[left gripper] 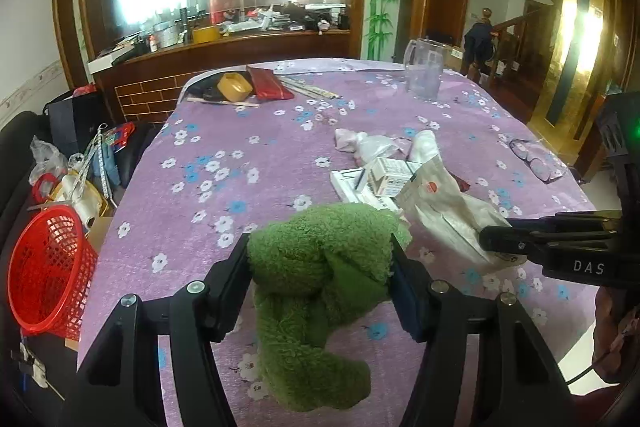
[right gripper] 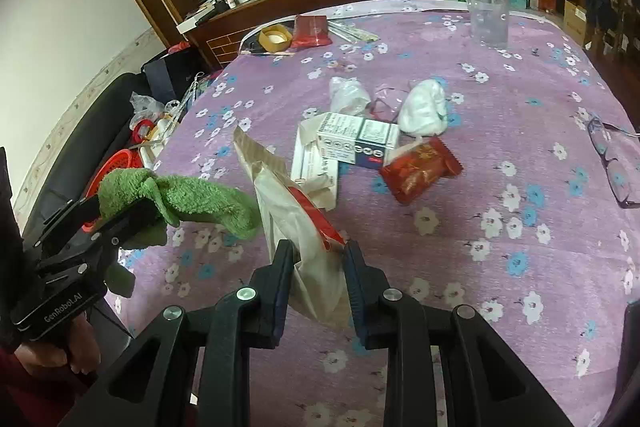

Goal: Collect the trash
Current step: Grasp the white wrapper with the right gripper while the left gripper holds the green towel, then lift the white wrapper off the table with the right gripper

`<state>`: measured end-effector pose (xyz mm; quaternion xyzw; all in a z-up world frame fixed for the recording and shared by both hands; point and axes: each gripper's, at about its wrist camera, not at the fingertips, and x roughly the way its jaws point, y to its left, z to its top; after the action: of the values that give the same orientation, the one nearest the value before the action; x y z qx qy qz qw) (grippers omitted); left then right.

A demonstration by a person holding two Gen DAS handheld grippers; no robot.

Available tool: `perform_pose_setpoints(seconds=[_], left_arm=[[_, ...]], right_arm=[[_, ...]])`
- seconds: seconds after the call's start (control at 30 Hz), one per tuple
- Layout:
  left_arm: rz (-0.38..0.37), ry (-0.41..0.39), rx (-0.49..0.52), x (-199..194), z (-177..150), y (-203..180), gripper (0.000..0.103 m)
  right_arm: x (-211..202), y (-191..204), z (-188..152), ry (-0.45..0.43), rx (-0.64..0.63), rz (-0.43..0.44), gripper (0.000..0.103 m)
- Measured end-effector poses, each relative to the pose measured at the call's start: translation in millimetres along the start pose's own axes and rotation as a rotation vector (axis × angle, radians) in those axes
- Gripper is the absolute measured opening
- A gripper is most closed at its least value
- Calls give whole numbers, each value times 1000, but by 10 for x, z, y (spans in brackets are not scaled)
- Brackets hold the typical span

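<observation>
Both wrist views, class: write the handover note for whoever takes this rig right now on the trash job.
Left tool: shut on the green cloth, lifted off the table.
Right tool: shut on the white wrapper.
Left on the table: red snack packet, small carton, flat white box, crumpled plastic, white wad.
Red basket stands beside the table at the left.
Nothing visibly binned yet; the rest needs collecting.
</observation>
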<state>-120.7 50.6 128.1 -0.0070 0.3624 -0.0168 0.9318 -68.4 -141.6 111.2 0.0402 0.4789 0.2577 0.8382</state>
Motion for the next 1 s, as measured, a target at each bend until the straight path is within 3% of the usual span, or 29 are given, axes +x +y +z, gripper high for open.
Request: perform_pose_setpoints(seconds=[0.6,1.0], left_arm=[[-14,-12,17,46,142,-48,61],[-85,-11,56,132,237,-366,61]], right_arm=[[-192,-278,4,-54,89,-42,28],[-493,-507,-141,-90,153,-108,28]])
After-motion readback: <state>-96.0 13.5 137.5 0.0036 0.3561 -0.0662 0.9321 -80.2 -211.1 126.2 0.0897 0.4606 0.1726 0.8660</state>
